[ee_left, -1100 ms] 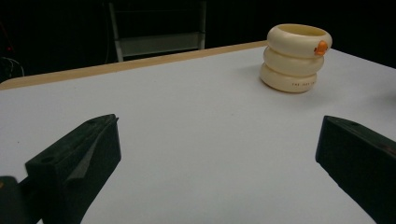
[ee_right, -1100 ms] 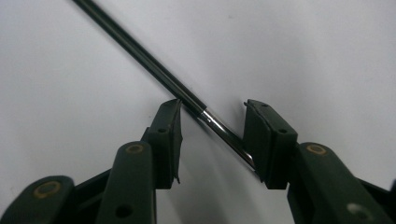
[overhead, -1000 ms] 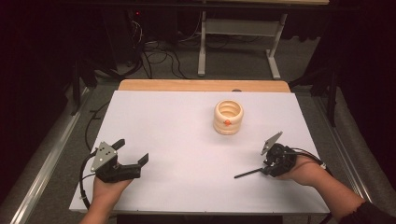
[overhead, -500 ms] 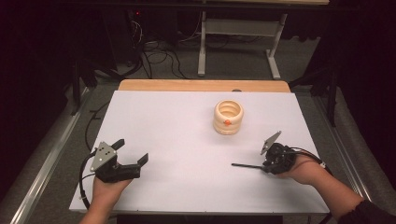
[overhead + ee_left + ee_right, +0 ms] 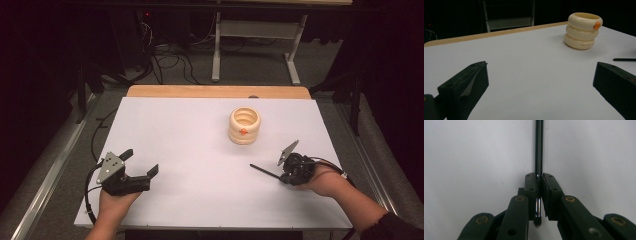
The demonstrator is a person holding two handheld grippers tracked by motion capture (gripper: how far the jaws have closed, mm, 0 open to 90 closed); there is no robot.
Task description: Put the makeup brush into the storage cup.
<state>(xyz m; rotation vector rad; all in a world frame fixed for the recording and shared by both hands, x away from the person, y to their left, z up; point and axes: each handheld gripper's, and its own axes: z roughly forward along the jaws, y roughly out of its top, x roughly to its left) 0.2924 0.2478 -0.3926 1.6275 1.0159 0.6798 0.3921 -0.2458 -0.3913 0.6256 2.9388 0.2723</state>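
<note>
White covers the bench [image 5: 200,150], with a strip of bare wood along its far edge. At the right side of the high view, the right gripper [image 5: 280,174] lies low on the surface in the person's hand, its fingers clenched on a thin black pen [image 5: 264,171]; they have just been closing with the pen between them. The right gripper view shows the grip close up: the 2 pads [image 5: 531,186] press the pen [image 5: 538,147] from both sides near its blunt end, and the long shaft runs straight ahead over the white surface. In the high view the pen sticks out toward the middle of the bench, lying nearly flat.

Beyond the pen, and well apart from it, stands a cream holder [image 5: 244,125] made of 3 stacked rings (an orange mark on its side). The left gripper [image 5: 142,162] rests at the near left of the bench with its fingers [image 5: 469,85] released and spread wide, nothing between them; its own view looks across the bench at the holder [image 5: 583,30]
</note>
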